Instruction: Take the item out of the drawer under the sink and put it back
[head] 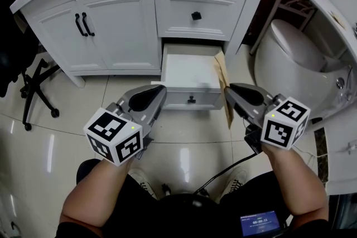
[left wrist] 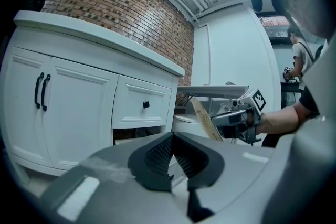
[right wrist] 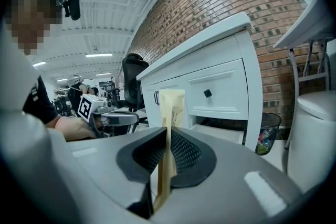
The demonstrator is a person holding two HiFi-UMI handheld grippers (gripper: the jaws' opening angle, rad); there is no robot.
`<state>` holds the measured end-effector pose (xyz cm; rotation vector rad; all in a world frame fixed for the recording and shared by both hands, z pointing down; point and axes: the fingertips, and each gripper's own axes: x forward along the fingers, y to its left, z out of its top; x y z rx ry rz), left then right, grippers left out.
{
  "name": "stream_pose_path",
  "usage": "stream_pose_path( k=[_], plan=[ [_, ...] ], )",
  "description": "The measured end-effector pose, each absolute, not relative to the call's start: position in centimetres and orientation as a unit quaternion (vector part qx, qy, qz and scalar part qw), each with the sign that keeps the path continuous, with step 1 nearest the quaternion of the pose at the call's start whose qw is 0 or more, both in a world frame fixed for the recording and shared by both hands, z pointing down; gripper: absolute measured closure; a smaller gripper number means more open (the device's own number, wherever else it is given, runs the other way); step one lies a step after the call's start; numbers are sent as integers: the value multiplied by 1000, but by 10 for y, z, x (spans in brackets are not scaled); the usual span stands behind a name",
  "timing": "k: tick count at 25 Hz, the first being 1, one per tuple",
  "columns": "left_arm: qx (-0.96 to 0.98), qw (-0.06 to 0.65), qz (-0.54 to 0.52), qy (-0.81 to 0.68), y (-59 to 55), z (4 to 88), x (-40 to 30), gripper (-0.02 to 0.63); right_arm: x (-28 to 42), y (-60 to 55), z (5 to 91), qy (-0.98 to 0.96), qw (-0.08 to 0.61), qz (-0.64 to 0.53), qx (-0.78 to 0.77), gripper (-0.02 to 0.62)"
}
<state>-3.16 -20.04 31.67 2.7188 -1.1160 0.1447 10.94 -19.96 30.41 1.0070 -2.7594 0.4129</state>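
1. The right gripper [head: 227, 93] is clamped on a flat brown envelope [head: 222, 68]. Its two jaws press on the thin sides of the envelope.
2. The left gripper [head: 161, 88] holds nothing. Its jaws are together.
3. The drawer [head: 188, 98] under the sink is pulled out from the white cabinet [head: 111, 25]. It looks bare inside.
4. The envelope is out of the drawer. It is held up in the air, just beside the drawer's right edge.
5. The envelope stands on its thin edge. Its long side runs from the person toward the cabinet, the same way as the drawer's side.
6. The open drawer lies to the left of the right gripper and a bit ahead of it.
7. I think the envelope has to go left, over the drawer's side, and then down inside.
8. The left gripper is near the drawer's front left corner, so it looks closer for pushing the drawer shut
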Motion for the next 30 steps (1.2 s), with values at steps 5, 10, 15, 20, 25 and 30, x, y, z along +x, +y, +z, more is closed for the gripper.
stream_pose_path(
  k=[5,10,15,20,25,30],
  plan=[
    [922,97,46,-373,-182,309,-30,600,107,-185,297,-929,85,133,334,565],
    [919,96,44,-380,-169,302,-35,600,110,-167,289,-930,78,125,337,565],
    [919,97,24,-383,-147,285,-36,600,115,-148,278,-929,64,127,340,565],
    [921,92,21,-378,-132,280,-30,600,118,-137,271,-927,58,116,351,566],
    [922,85,19,-378,-130,277,-28,600,124,-143,263,-921,64,92,373,565],
    [921,88,17,-380,-130,276,-30,600,122,-166,250,-921,113,48,371,565]
  ],
)
